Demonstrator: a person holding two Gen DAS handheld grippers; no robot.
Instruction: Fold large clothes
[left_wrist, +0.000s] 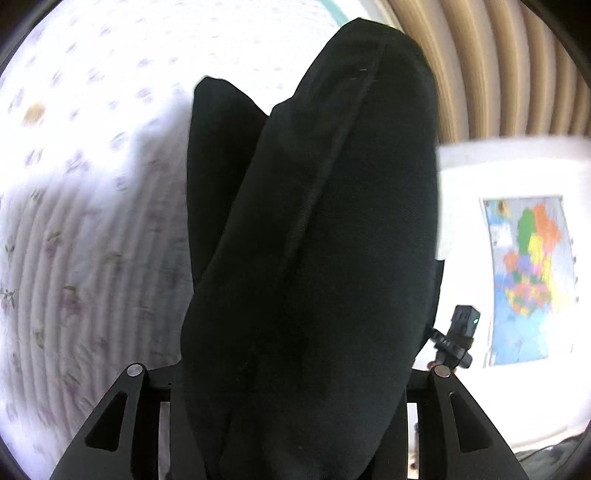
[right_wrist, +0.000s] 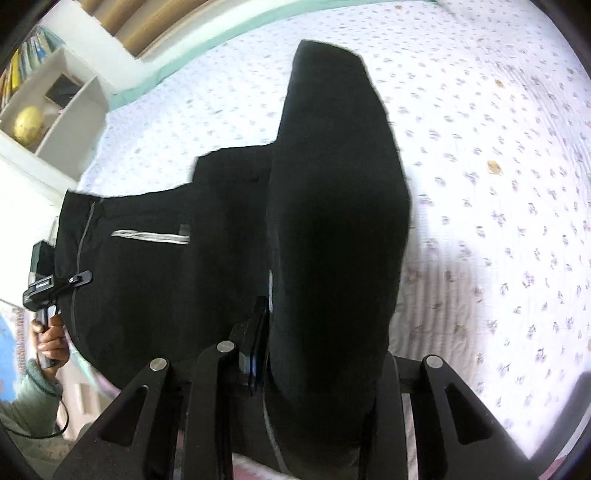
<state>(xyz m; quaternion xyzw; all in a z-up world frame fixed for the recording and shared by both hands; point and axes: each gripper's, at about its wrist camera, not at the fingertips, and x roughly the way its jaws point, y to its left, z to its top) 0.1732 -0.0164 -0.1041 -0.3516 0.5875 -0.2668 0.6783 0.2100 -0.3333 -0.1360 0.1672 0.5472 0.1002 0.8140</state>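
Observation:
Black trousers (right_wrist: 207, 236) hang lifted above the bed between both grippers. In the right wrist view the waistband with a grey pocket strip (right_wrist: 149, 236) stretches left to my left gripper (right_wrist: 79, 277), which is shut on its edge. A dark trouser leg (right_wrist: 340, 229) drapes from my right gripper (right_wrist: 295, 362), shut on the cloth. In the left wrist view the black cloth (left_wrist: 314, 258) fills the middle and hides my left fingertips; the right gripper (left_wrist: 448, 341) shows at the cloth's right edge.
A white floral quilted bedspread (right_wrist: 498, 184) lies below. A white shelf (right_wrist: 62, 107) with books and a yellow ball stands at the left. A tan curtain (left_wrist: 498, 66) and a wall map (left_wrist: 532, 273) are at the right.

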